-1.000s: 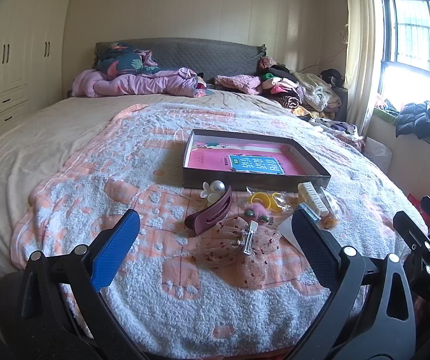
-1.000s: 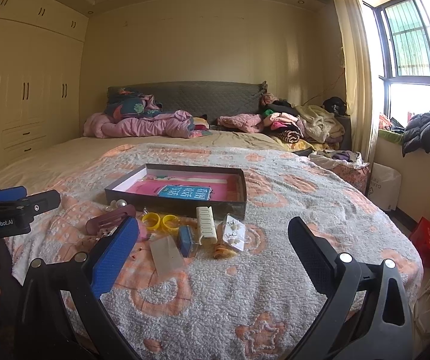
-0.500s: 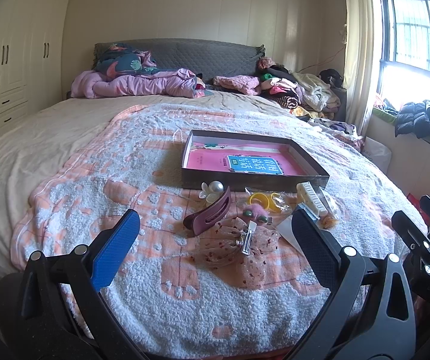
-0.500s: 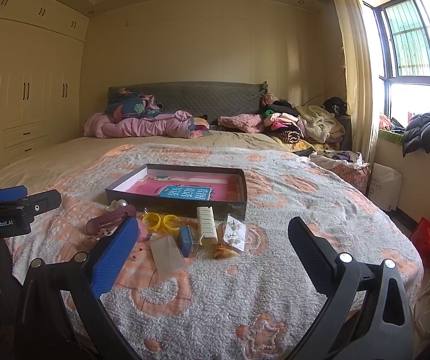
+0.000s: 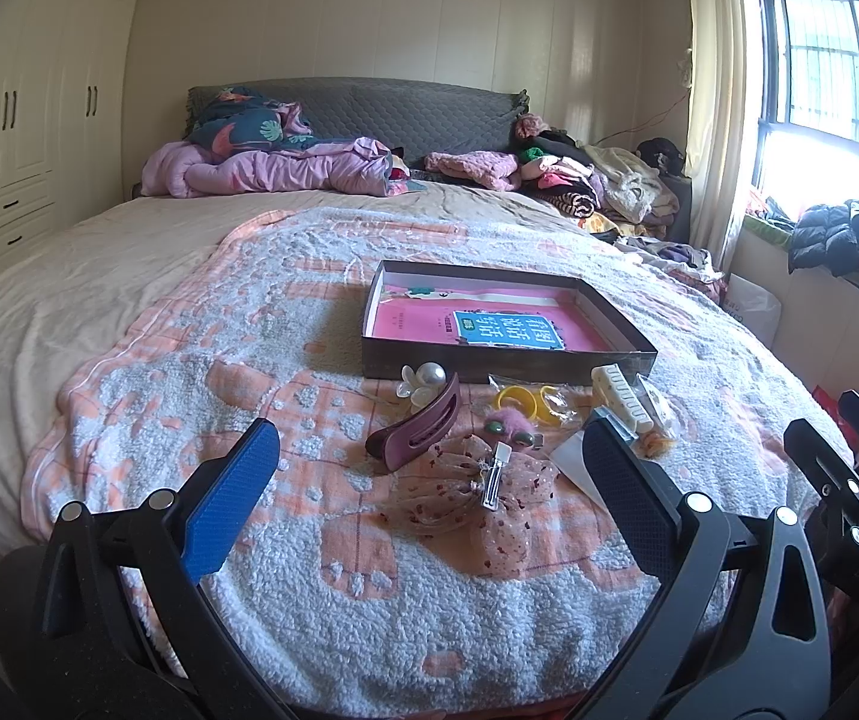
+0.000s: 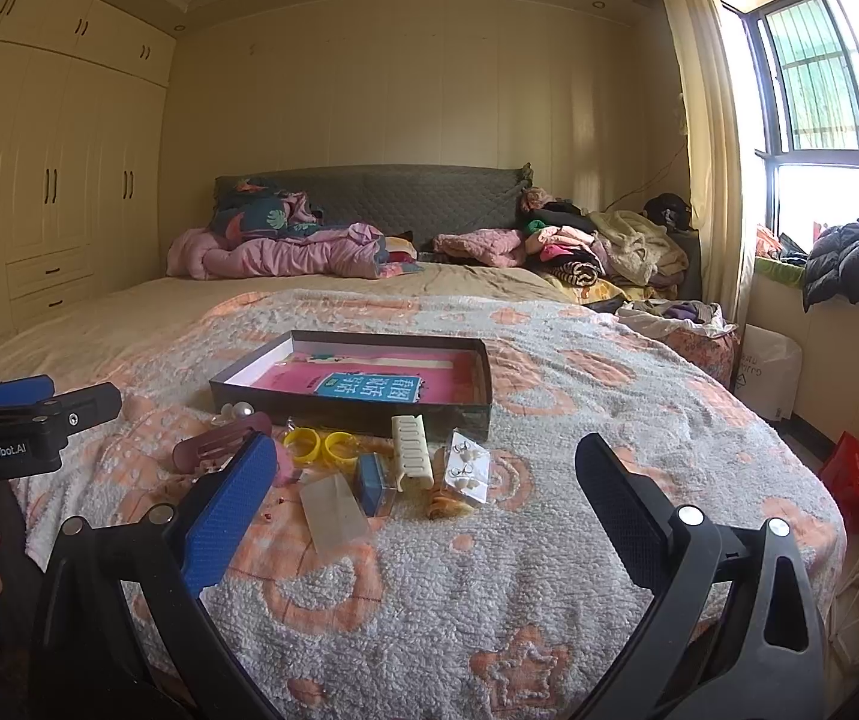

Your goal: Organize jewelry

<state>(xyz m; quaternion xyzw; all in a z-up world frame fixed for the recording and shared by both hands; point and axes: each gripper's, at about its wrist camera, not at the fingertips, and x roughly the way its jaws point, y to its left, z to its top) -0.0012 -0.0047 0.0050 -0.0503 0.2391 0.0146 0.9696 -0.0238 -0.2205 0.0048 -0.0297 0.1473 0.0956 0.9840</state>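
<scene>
Showing only from the right wrist: earring card point(image 6: 466, 474); blue case point(image 6: 373, 483).

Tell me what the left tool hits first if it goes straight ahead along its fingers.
Probably the pink tulle bow clip: it lies on the blanket centred between the open fingers of the left tool, nearest of the pile. The maroon claw clip sits just beyond. Depth is uncertain through the fisheye.

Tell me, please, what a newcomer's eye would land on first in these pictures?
Probably the shallow dark tray with a pink lining and a blue booklet, lying mid-bed on the peach-and-white fleece blanket. Just in front of it lies a scatter of accessories: a maroon plastic claw clip, yellow rings and a pink mesh bow. Both tools, left and right, hover open and empty.
</scene>
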